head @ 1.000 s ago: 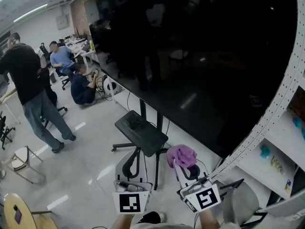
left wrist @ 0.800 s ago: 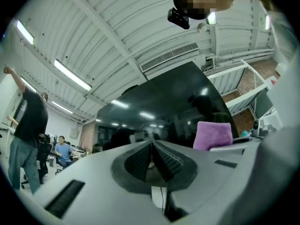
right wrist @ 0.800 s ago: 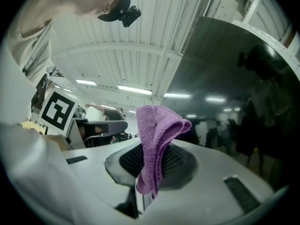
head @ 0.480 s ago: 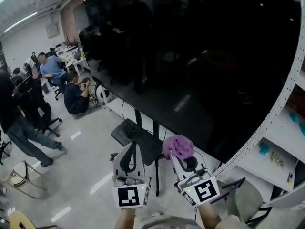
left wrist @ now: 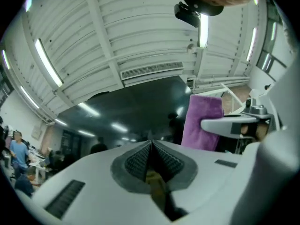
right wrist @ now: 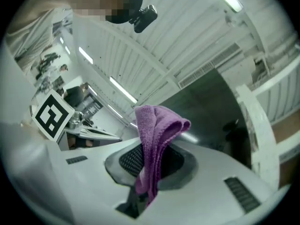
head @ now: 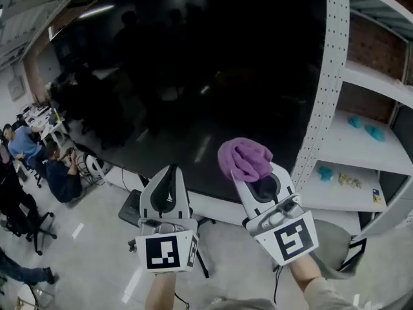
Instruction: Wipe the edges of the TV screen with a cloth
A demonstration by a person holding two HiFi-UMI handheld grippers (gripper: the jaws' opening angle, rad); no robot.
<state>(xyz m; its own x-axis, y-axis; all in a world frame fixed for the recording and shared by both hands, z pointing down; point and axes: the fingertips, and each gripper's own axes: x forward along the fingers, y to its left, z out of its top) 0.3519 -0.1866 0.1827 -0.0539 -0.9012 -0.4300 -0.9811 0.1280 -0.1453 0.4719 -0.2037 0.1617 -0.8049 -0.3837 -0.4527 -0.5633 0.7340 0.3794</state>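
Cloth, purple and bunched, is clamped in the right gripper's fingers before the TV screen, seemingly short of its right edge, while the left gripper's fingers are pressed together on nothing; flat, steady contact along that edge is called for.
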